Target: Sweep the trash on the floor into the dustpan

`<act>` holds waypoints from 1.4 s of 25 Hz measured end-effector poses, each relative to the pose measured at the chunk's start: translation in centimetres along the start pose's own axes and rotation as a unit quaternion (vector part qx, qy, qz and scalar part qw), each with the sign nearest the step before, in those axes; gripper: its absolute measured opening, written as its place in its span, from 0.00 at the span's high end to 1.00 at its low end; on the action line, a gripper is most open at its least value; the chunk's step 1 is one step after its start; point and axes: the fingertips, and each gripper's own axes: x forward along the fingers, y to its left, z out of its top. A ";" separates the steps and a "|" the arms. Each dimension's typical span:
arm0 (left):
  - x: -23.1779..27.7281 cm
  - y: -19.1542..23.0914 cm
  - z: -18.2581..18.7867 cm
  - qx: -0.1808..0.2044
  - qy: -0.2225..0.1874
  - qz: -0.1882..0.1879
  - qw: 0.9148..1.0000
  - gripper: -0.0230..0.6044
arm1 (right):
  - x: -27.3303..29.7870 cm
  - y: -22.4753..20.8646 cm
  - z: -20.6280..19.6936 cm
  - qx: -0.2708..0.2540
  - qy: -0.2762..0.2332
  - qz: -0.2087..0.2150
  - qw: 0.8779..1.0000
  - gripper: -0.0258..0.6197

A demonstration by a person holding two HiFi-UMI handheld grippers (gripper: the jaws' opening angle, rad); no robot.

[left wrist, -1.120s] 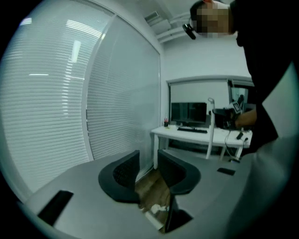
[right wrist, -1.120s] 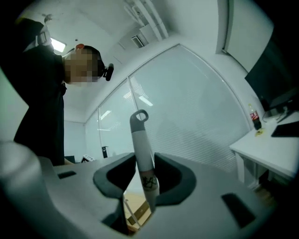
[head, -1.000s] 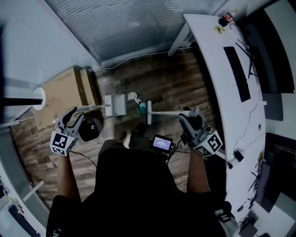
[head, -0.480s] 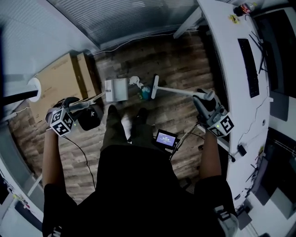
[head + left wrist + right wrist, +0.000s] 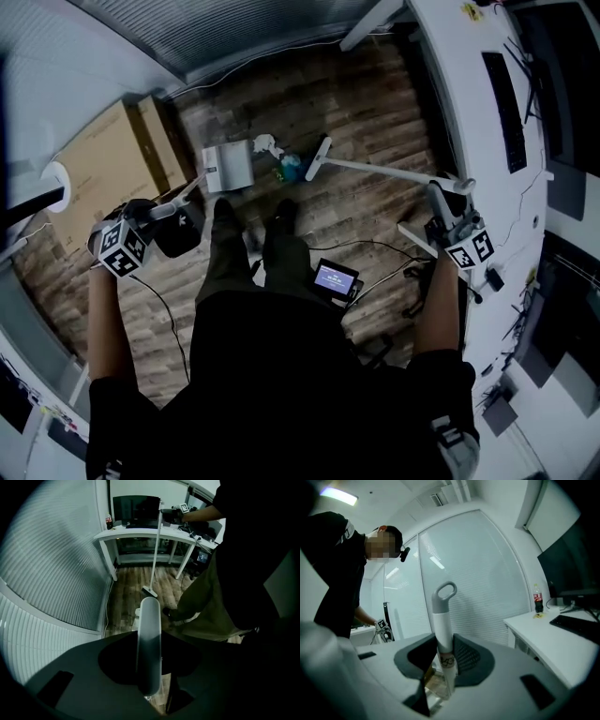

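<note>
A white dustpan [image 5: 230, 167] rests on the wood floor. Its long handle [image 5: 150, 639] runs back into my left gripper [image 5: 150, 220], whose jaws are closing with the pads against both sides of it. Just right of the pan lie a crumpled white paper [image 5: 267, 143] and a teal scrap [image 5: 289, 169]. The broom head [image 5: 319, 157] stands on the floor right of the trash. My right gripper [image 5: 450, 204] is shut on the broom handle [image 5: 443, 639] just below its loop end [image 5: 445, 592].
A cardboard box [image 5: 103, 178] lies left of the dustpan. A white desk [image 5: 459, 112] with a keyboard [image 5: 506, 84] runs along the right. The person's feet [image 5: 225, 211] stand just behind the pan. A small screen device [image 5: 335, 279] and cables hang over the floor.
My left gripper has sunk and tipped down over the dustpan handle. My right gripper has carried the broom handle to the right, and the broom head has slid right. The feet stepped forward.
</note>
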 end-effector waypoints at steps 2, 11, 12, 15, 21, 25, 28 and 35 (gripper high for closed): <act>0.0 -0.2 0.3 -0.007 -0.008 -0.005 1.000 0.78 | 0.1 0.4 -0.3 -0.021 0.026 0.009 0.999 0.79; 0.5 -0.2 1.9 -0.032 -0.033 -0.027 0.999 0.78 | 6.3 4.8 -7.7 -0.063 0.088 0.026 0.994 0.79; 0.6 -0.3 2.1 -0.037 -0.041 -0.028 0.998 0.78 | 7.7 5.6 -9.1 -0.063 0.092 0.025 0.993 0.79; 0.8 -0.3 2.8 -0.044 -0.057 -0.029 0.997 0.78 | 10.8 7.8 -11.3 -0.056 0.073 0.018 0.996 0.78; 0.6 0.0 2.6 -0.044 -0.066 -0.023 0.997 0.78 | 14.6 9.3 -11.4 0.006 0.007 -0.024 1.000 0.77; 0.5 -0.2 2.8 -0.045 -0.075 -0.020 0.996 0.78 | 16.9 10.0 -11.4 0.048 -0.030 -0.056 0.997 0.75; 0.7 -0.2 3.3 -0.051 -0.089 -0.024 0.994 0.78 | 19.6 10.9 -11.7 0.051 -0.037 -0.069 0.996 0.75; 0.7 -0.3 3.1 -0.064 -0.113 -0.037 0.991 0.78 | 24.8 13.8 -10.6 0.066 -0.072 -0.068 0.993 0.75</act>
